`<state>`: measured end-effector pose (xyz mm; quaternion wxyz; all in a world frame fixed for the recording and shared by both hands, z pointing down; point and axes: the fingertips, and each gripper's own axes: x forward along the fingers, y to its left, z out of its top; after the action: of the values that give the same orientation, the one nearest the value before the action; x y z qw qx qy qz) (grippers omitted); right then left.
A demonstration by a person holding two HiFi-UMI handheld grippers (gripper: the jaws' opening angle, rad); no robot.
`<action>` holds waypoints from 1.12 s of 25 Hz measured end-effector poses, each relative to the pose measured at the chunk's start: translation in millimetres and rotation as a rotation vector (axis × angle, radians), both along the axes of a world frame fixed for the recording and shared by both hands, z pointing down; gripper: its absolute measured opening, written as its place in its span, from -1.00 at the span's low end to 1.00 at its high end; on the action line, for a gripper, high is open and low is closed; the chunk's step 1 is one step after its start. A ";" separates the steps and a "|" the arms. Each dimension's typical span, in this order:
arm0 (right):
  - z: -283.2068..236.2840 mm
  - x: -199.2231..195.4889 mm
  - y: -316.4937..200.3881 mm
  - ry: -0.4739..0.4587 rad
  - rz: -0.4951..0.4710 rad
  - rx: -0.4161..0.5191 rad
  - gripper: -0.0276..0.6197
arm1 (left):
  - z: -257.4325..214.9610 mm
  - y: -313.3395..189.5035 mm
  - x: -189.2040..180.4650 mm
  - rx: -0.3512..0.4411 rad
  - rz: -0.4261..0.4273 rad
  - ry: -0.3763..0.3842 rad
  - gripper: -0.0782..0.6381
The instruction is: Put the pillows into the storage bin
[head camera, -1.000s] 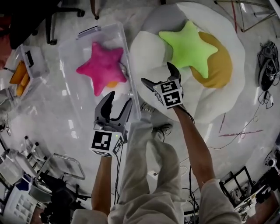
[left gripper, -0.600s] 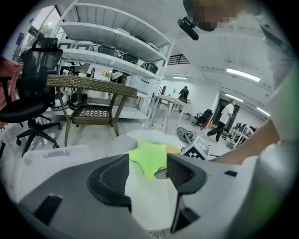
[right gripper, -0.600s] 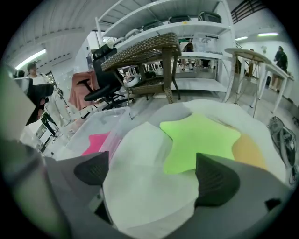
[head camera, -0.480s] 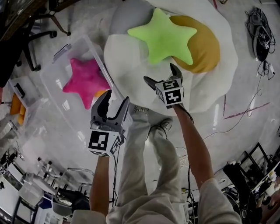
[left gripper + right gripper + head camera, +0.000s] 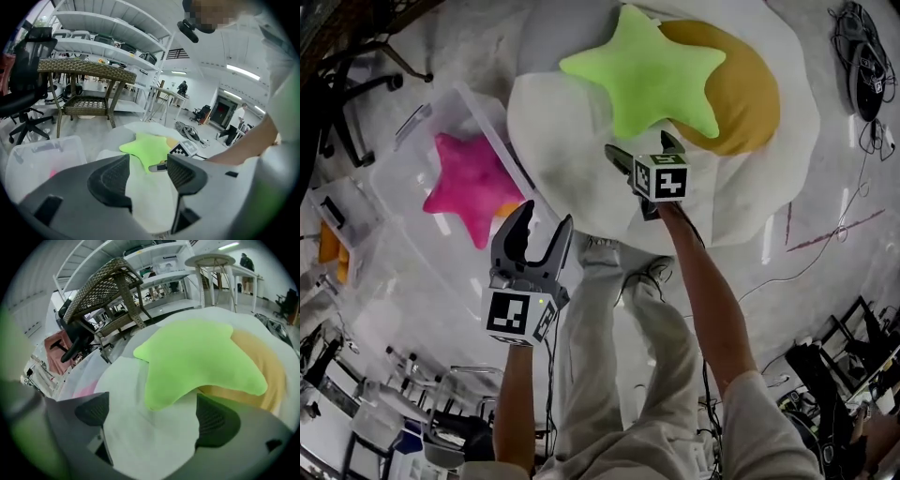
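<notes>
- My right gripper [image 5: 639,147] is released, jaws spread; the green star pillow [image 5: 642,75] lies just beyond them, on the white egg-shaped cushion [image 5: 562,141].
- My left gripper [image 5: 546,216] is released too, grasping nothing.
- The pink star pillow [image 5: 469,183] lies inside the clear storage bin [image 5: 394,187], far left.

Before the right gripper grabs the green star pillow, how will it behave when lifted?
The green star pillow looks plump and plush, so it is probably light and will squash between the jaws. Gripped by one point, the rest may droop. Its cloth cover seems unlikely to slip.
</notes>
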<state>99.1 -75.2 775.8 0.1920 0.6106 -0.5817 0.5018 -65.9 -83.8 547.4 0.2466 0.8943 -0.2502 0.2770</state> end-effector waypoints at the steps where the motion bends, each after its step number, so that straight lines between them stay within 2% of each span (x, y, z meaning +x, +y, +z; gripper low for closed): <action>1: 9.5 2.9 -3.1 -0.007 0.018 -0.006 0.85 | 5.0 -0.1 -0.8 -0.002 -0.001 -0.004 -0.13; 6: 49.0 15.5 -21.1 -0.021 0.079 -0.024 0.85 | 27.6 -6.7 -4.2 -0.001 -0.009 -0.017 -0.13; 13: 75.6 23.6 -34.9 -0.025 0.137 -0.030 0.85 | 42.9 -17.0 -2.9 0.011 -0.001 -0.016 -0.13; 17: 89.9 32.1 -34.7 -0.004 0.147 -0.108 0.75 | 51.9 -13.8 -7.6 0.007 -0.006 -0.024 -0.13; 20: 98.5 30.1 -35.3 -0.023 0.123 -0.161 0.72 | 57.0 -14.9 -14.8 0.004 -0.016 -0.033 -0.13; 25: 82.8 35.6 -33.4 -0.037 0.140 -0.147 0.30 | 51.6 -11.7 -16.4 0.002 -0.020 -0.035 -0.13; 28: 63.4 40.4 -33.9 -0.074 0.153 -0.143 0.17 | 39.8 -8.5 -13.0 -0.002 -0.022 -0.027 -0.13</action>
<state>139.5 -109.1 839.2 0.1746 0.6191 -0.5028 0.5774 -78.9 -92.3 587.2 0.2471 0.8876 -0.2629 0.2864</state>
